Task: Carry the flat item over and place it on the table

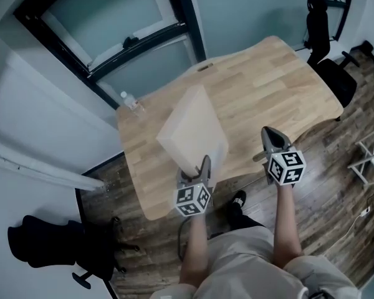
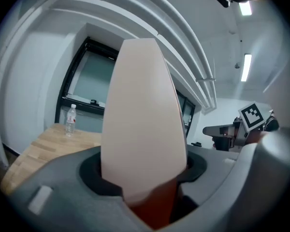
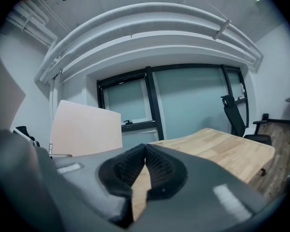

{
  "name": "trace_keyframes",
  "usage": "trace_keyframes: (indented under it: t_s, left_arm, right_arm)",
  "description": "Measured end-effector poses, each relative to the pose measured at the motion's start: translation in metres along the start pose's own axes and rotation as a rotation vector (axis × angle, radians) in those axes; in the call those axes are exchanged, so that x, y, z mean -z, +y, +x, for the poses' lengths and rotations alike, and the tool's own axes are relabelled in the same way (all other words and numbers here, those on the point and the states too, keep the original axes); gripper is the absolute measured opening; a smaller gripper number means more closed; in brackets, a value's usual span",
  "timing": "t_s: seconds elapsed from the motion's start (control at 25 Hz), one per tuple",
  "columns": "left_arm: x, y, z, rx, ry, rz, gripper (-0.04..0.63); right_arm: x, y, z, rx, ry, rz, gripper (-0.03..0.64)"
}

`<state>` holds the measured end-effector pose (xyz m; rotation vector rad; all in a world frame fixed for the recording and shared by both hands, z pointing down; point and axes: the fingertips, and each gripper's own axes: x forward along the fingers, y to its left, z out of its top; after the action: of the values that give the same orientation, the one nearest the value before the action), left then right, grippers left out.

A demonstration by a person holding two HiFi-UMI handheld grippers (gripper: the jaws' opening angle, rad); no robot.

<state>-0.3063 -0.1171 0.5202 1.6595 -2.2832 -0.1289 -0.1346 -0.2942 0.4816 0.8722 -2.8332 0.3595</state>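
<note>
Flat panel (image 1: 193, 132) held tilted above the curvy-edged pale wood table (image 1: 280, 86).
Smooth matte beige rectangle, its lower edge clamped by the left gripper (image 1: 201, 166), jaws set wide; right gripper (image 1: 268, 132) empty, ribbed jaws tip to tip; small clear bottle (image 1: 133, 103) upright at the table's edge.

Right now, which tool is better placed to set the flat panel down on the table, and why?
Left. The left tool grips the flat panel on edge at the wooden table's near side. The right tool is shut and empty beside it.
</note>
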Motion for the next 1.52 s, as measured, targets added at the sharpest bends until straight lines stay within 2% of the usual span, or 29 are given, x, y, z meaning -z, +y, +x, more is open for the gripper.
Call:
trace_keyframes:
  t_s: [0.24,0.36,0.56,0.72,0.88,1.12,1.32,1.52]
  left_arm:
    - [0.024,-0.032,0.055,0.145,0.097,-0.052,0.279]
    - [0.038,-0.052,0.082,0.237,0.143,-0.144,0.279]
    - [0.075,-0.077,0.122,0.34,0.259,-0.287,0.279]
    - [0.105,-0.102,0.151,0.421,0.339,-0.478,0.279]
    - [0.135,-0.116,0.17,0.446,0.412,-0.583,0.278]
    - [0.162,-0.13,0.193,0.462,0.473,-0.677,0.278]
    - [0.178,-0.148,0.208,0.466,0.507,-0.745,0.278]
    - [0.2,-0.152,0.218,0.464,0.544,-0.816,0.278]
  right_arm:
    - [0.007,-0.046,0.005,0.088,0.011,0.033,0.002]
    - [0.01,-0.067,0.005,0.141,0.041,-0.018,0.002]
    - [0.035,-0.089,0.013,0.202,0.103,-0.053,0.002]
    - [0.053,-0.095,0.027,0.198,0.171,-0.088,0.002]
    - [0.073,-0.104,0.041,0.186,0.224,-0.11,0.002]
    - [0.106,-0.114,0.059,0.259,0.292,-0.116,0.002]
    - [0.132,-0.107,0.067,0.216,0.372,-0.127,0.002]
    - [0.155,-0.126,0.067,0.199,0.425,-0.072,0.002]
